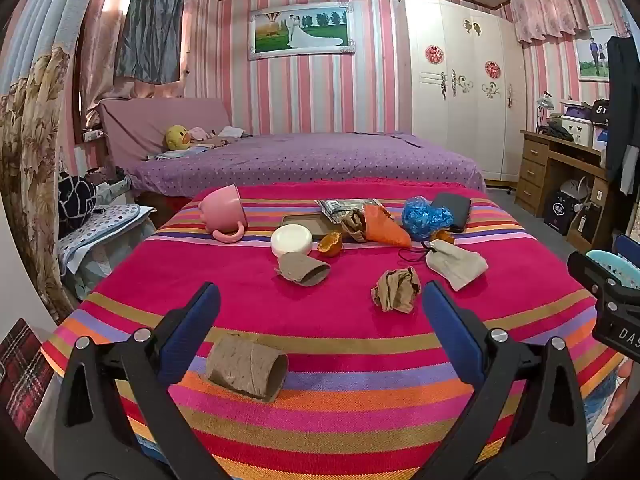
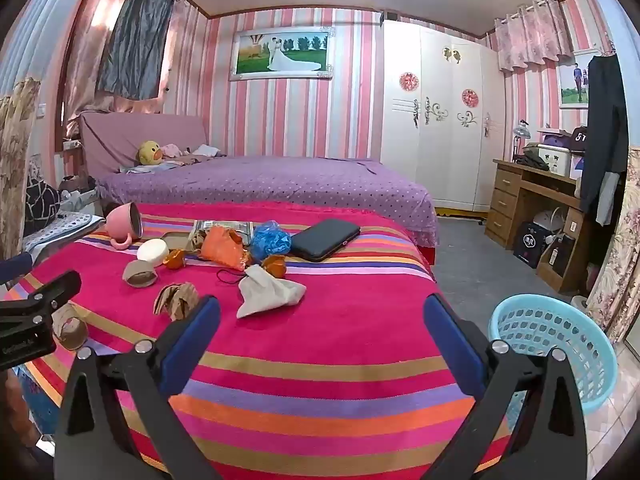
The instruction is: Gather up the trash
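Fingers of left gripper and right gripper spread apart, holding nothing. Cardboard tube lies at 7 o'clock of crumpled brown paper on striped tablecloth; blue laundry-style basket at 3 o'clock of table

Your left claw hides part of the cardboard tube at the right wrist view's left edge. The blue basket sits mostly behind your right claw, cut off at the frame's right.

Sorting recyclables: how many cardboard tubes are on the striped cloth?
2. One cardboard tube lies nearest, by the left hand-held gripper; the flattened one lies farther back, before the white round tin. Clutter may hide others.
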Demonstrator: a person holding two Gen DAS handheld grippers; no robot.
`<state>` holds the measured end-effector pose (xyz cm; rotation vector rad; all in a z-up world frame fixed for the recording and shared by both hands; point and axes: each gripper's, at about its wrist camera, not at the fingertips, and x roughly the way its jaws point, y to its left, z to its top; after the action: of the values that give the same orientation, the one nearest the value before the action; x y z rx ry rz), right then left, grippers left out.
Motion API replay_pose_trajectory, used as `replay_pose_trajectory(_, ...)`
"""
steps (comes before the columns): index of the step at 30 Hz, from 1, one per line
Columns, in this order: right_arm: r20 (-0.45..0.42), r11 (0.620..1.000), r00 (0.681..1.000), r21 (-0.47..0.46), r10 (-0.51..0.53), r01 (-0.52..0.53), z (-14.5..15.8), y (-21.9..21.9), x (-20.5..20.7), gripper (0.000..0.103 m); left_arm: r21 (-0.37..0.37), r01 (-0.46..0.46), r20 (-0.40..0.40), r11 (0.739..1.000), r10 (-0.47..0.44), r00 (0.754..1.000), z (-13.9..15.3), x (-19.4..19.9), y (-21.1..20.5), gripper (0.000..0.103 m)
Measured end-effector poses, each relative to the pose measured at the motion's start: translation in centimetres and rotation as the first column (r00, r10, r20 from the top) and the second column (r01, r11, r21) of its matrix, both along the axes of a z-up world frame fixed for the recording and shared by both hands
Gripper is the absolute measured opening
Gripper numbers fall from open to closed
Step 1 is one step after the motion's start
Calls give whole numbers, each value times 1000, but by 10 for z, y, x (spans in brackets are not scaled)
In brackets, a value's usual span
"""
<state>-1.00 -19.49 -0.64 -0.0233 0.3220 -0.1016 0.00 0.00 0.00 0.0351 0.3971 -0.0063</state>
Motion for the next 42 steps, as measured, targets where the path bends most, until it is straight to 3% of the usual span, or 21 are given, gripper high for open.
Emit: replay_pose_trajectory(42,11,1000,1000,-11,0,1,9,-3,-9,99,-1,-1,6,1000,1,1000,-1,-3,2,98)
